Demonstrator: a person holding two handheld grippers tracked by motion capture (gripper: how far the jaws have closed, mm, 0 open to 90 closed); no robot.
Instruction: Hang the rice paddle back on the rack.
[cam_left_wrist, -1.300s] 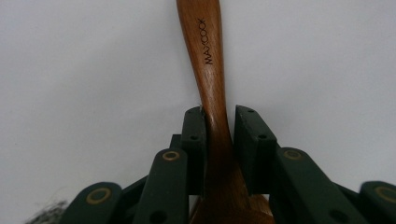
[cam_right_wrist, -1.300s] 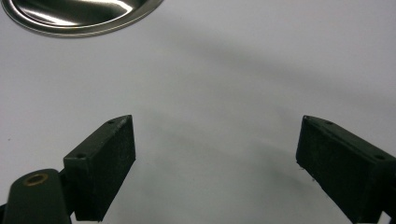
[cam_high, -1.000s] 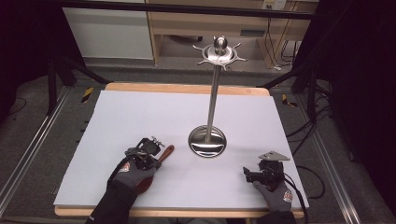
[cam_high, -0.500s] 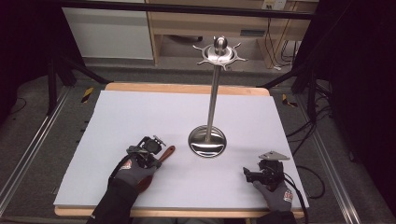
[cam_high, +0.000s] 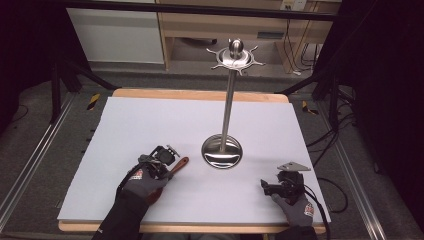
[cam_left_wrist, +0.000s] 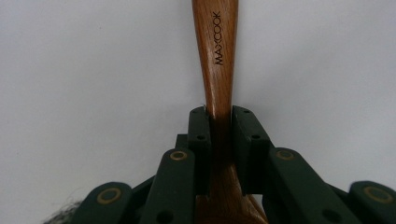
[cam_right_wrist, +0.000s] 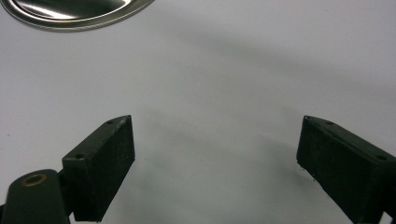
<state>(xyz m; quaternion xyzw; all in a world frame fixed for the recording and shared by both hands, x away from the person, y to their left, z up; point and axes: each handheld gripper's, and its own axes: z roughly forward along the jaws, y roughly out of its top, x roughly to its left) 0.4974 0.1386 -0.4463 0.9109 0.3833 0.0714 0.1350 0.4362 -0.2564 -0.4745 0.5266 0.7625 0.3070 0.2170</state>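
High view: a wooden utensil (cam_high: 176, 169) is seen lying on the white table (cam_high: 150, 120) near its 7 o'clock edge, long axis running from 1 to 7 o'clock, clamped by the left gripper (cam_high: 162, 159); bare surface lies toward 11 o'clock, a steel stand (cam_high: 223, 150) at 3 o'clock. Left gripper view: the handle (cam_left_wrist: 216, 56) is pinched between closed jaws, extending to 12 o'clock. Right gripper view: the right gripper (cam_right_wrist: 215, 154) is held apart above bare table.
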